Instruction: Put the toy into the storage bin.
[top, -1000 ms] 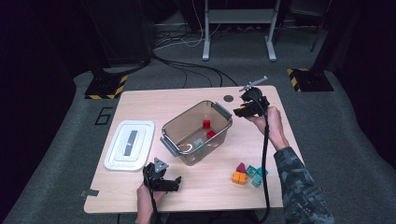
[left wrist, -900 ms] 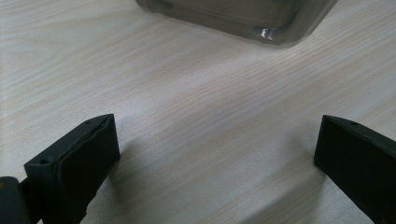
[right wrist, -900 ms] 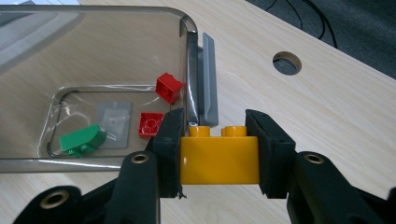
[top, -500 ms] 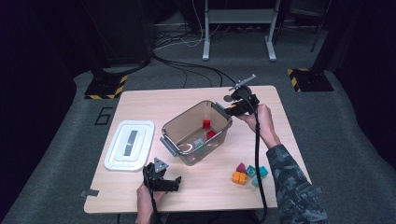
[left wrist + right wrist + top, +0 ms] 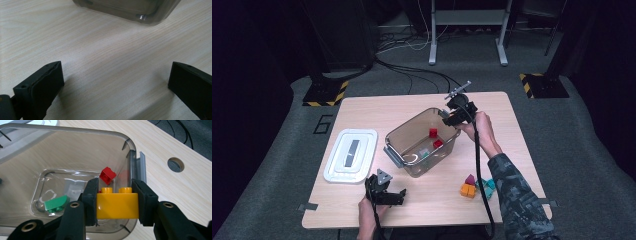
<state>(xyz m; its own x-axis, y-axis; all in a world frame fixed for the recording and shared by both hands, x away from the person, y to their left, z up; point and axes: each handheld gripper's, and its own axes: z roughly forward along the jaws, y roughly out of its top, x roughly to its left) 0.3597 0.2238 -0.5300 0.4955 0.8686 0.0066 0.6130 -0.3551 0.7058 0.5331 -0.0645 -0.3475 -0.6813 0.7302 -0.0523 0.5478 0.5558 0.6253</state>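
Now, right hand-held gripper [image 5: 117,202]: I have it clenched on the yellow brick [image 5: 117,205], one pad on each short side, studs up.
Yellow brick: it sits square between my jaws and off the counter, over the near end of the clear bin [image 5: 75,152].
Clear bin: its open mouth lies straight ahead of and below my right hand-held gripper; its rim runs just beyond my right-side jaw, with a grey latch on that end wall.
Red brick [image 5: 108,175]: it lies on the bin floor just past the yellow brick's studs, tilted on a corner. From the high view a second red piece [image 5: 438,143] lies near it.
Green piece [image 5: 57,203]: it rests on the bin floor, off to the left of my left-side jaw, with a pale piece just behind it.
Left hand-held gripper [image 5: 115,82]: I hold it released, jaws wide apart, nothing between them but bare counter [image 5: 105,50]; the bin's corner shows ahead of it.
Lid [image 5: 350,154]: white, flat on the counter, to the left of my left hand-held gripper and well apart from the bin.
Loose bricks [image 5: 474,186]: a small cluster, orange, magenta and teal, sits on the counter beside my right forearm, behind my right hand-held gripper.
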